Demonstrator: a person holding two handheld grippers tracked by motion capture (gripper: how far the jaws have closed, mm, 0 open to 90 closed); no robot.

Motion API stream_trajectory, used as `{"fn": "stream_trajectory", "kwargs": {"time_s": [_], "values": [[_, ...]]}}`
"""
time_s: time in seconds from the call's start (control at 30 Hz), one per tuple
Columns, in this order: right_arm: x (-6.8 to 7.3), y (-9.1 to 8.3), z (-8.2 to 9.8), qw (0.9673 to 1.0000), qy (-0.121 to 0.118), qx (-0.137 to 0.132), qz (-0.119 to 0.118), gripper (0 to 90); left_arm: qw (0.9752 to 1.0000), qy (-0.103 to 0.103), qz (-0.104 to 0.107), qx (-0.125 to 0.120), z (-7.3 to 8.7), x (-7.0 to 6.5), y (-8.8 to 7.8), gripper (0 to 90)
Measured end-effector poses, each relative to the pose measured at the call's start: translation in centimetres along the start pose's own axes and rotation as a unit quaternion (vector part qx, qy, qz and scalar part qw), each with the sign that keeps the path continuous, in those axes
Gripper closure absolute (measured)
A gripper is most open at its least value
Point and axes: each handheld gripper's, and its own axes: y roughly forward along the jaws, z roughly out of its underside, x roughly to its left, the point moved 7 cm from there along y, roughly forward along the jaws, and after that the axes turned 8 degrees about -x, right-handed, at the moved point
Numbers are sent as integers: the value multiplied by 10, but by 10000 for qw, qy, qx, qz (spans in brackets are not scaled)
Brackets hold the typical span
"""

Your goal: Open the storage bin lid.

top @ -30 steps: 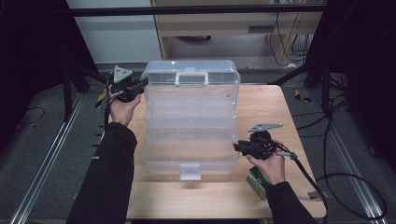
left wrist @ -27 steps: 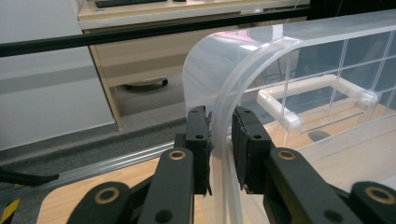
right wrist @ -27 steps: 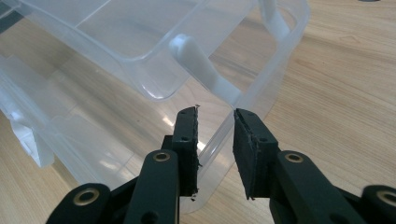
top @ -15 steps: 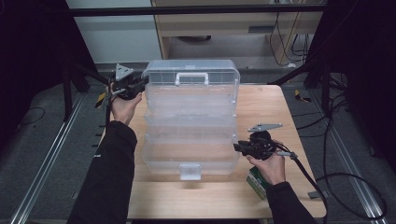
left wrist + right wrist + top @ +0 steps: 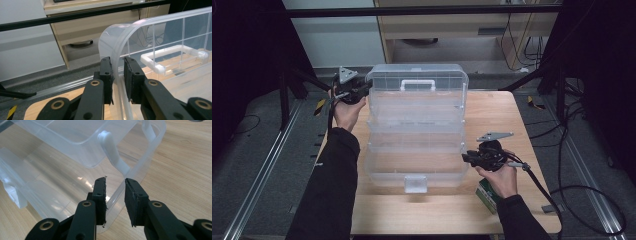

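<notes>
Starting at the left, the left gripper is seen clamped on the raised lid rim of the clear plastic box mid-table, which should be swung steadily while the right gripper, seemingly just touching the base's rim, is kept firm.

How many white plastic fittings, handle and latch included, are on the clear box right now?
2. The white carry handle sits on the raised lid at the far side; the white latch hangs on the near front wall of the clear box. Others may be hidden.
</notes>
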Motion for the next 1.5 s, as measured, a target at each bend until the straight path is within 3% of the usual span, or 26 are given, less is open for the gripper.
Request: {"fn": "stream_trajectory", "kwargs": {"time_s": [1.5], "values": [[0, 0, 0, 10000, -21, 1, -10, 711, 9991, -148, -202, 342, 11, 9, 40, 766]]}}
